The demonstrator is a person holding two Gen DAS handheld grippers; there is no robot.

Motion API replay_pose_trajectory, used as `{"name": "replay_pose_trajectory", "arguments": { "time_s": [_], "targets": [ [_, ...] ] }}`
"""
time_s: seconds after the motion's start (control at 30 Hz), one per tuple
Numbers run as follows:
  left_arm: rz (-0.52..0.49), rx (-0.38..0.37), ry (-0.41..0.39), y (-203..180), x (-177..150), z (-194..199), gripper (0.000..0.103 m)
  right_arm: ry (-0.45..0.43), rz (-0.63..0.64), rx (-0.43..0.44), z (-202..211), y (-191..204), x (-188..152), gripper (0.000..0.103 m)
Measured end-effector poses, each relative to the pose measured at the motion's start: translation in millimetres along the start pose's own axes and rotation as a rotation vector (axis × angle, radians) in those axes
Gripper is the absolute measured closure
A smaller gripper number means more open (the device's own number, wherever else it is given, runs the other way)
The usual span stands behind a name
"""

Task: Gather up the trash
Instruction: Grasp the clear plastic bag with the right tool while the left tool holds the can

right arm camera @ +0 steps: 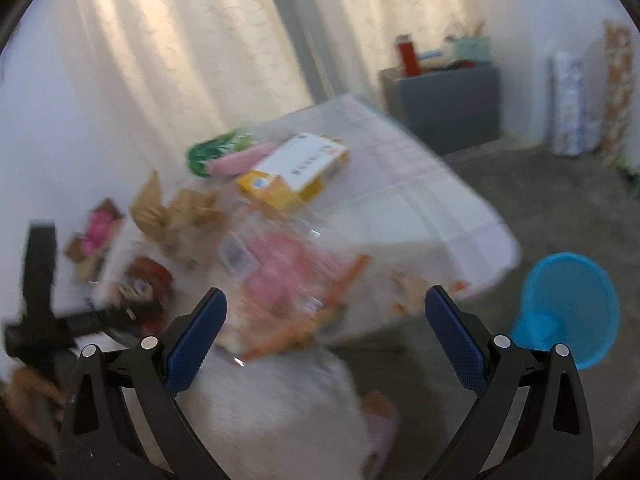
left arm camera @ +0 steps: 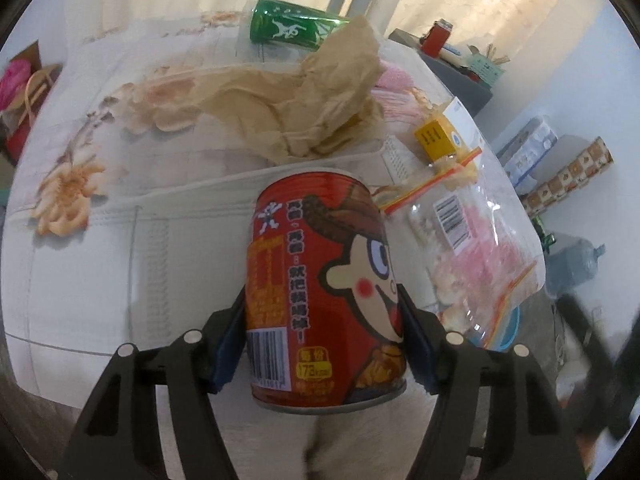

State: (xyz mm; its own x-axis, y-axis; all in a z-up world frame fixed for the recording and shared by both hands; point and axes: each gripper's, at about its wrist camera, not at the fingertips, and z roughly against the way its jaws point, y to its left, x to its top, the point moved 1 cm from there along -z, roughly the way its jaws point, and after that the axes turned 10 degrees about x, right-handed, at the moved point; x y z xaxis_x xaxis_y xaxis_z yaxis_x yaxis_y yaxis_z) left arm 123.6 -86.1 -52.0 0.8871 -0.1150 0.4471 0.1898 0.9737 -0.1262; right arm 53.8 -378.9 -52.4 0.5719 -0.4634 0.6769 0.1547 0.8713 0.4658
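My left gripper [left arm camera: 322, 316] is shut on a red drink can [left arm camera: 320, 280] with a cartoon face, held upright at the near edge of the table. Behind it lie crumpled brown paper [left arm camera: 296, 108], a green can [left arm camera: 294, 26] on its side, a yellow and white box [left arm camera: 444, 128] and a clear zip bag [left arm camera: 472, 240]. My right gripper [right arm camera: 326, 320] is open and empty, above the floor near the table's corner. In the blurred right wrist view the zip bag [right arm camera: 280, 276], the box [right arm camera: 296, 172], the brown paper [right arm camera: 176, 208] and the red can [right arm camera: 144, 280] show on the table.
A blue waste basket [right arm camera: 568, 308] stands on the floor right of the table [right arm camera: 420, 200]. A grey cabinet [right arm camera: 444, 104] with small items stands against the back wall by the curtains. Boxes [left arm camera: 560, 168] and a water jug [left arm camera: 576, 264] sit on the floor at right.
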Motion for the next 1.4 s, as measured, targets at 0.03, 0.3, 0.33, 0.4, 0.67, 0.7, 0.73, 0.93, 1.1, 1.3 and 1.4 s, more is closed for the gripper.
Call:
{"name": "replay_pose_trajectory", "arguments": {
  "time_s": [0.03, 0.3, 0.33, 0.4, 0.67, 0.7, 0.73, 0.93, 1.1, 1.3, 1.4],
  "targets": [
    [-0.007, -0.001, -0.007, 2.2, -1.8, 0.9, 0.037, 0.013, -0.011, 0.028, -7.6, -2.5, 7.0, 0.009],
    [-0.077, -0.027, -0.05, 11.7, -9.6, 1.7, 0.037, 0.118, 0.019, 0.074, -55.0, -13.9, 55.2, 0.023],
    [-0.078, -0.035, -0.051, 14.0, -9.9, 1.9, 0.037, 0.131, 0.028, 0.089, -59.2, -14.1, 60.8, 0.023],
    [-0.078, -0.046, -0.053, 16.9, -10.3, 1.9, 0.037, 0.166, 0.032, 0.136, -69.9, -17.2, 70.1, 0.023],
    [-0.086, -0.063, -0.058, 19.8, -14.4, 4.1, 0.037, 0.35, 0.0, 0.255, -112.9, -22.9, 67.9, 0.023],
    [-0.085, -0.064, -0.058, 20.0, -14.7, 4.5, 0.037, 0.357, 0.008, 0.259, -112.3, -18.7, 66.6, 0.026],
    [-0.085, -0.065, -0.058, 20.4, -14.7, 4.5, 0.037, 0.361, 0.012, 0.258, -113.5, -16.5, 66.0, 0.03],
    [-0.089, -0.061, -0.055, 19.7, -14.5, 3.9, 0.037, 0.393, 0.112, 0.168, -110.2, 10.7, 49.5, 0.057],
    [-0.096, -0.045, -0.05, 16.0, -14.8, 3.5, 0.038, 0.397, 0.194, 0.096, -104.2, 32.3, 34.8, 0.07],
    [-0.098, -0.021, -0.046, 13.5, -15.9, 1.6, 0.038, 0.391, 0.231, 0.067, -96.5, 43.4, 26.2, 0.089],
    [-0.101, -0.016, -0.05, 13.1, -16.3, 1.4, 0.038, 0.374, 0.22, 0.058, -90.2, 45.4, 23.5, 0.096]
  ]
}}
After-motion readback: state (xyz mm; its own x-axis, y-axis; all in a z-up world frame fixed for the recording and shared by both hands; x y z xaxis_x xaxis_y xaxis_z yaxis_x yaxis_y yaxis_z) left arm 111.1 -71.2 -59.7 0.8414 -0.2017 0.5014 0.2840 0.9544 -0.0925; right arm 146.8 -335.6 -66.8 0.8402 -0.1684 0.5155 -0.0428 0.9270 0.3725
